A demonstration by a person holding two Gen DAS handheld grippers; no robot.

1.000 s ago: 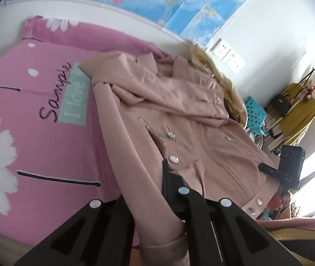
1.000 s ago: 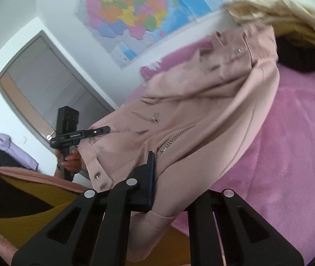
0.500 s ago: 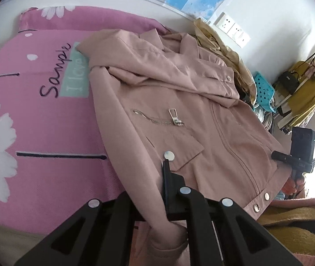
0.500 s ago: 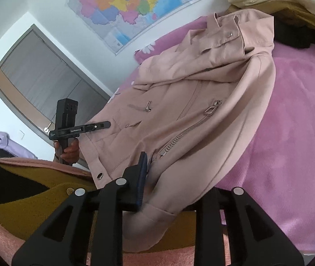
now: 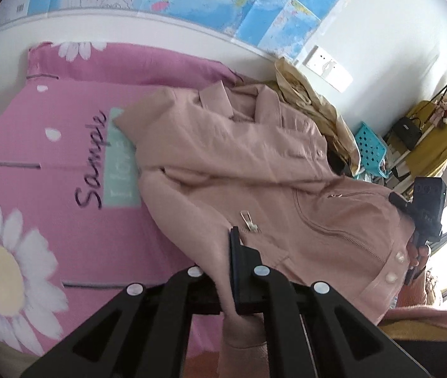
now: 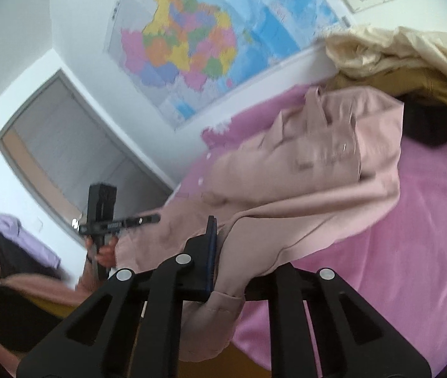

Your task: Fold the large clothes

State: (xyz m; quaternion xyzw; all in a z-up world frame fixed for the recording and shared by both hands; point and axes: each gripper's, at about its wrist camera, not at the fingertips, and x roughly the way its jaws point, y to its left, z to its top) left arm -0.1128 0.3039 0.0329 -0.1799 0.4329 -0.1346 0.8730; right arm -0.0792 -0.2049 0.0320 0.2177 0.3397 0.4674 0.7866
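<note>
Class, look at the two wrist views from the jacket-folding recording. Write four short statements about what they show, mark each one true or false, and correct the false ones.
1. The left gripper pinches a sleeve of the pink jacket. True.
2. The jacket lies on a plain blue sheet. False: it lies on a pink bedspread with white daisies.
3. A coloured map hangs on the wall. True.
4. The right gripper is open and holds nothing. False: it is shut on a sleeve of the jacket.

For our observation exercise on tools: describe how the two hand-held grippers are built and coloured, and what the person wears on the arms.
The left gripper and right gripper are matt black, with angular cut-out fingers and round silvery rivets; the right one has a blue-edged pad. Each sits on a black boxy handle. The sleeve is pink knit.
</note>
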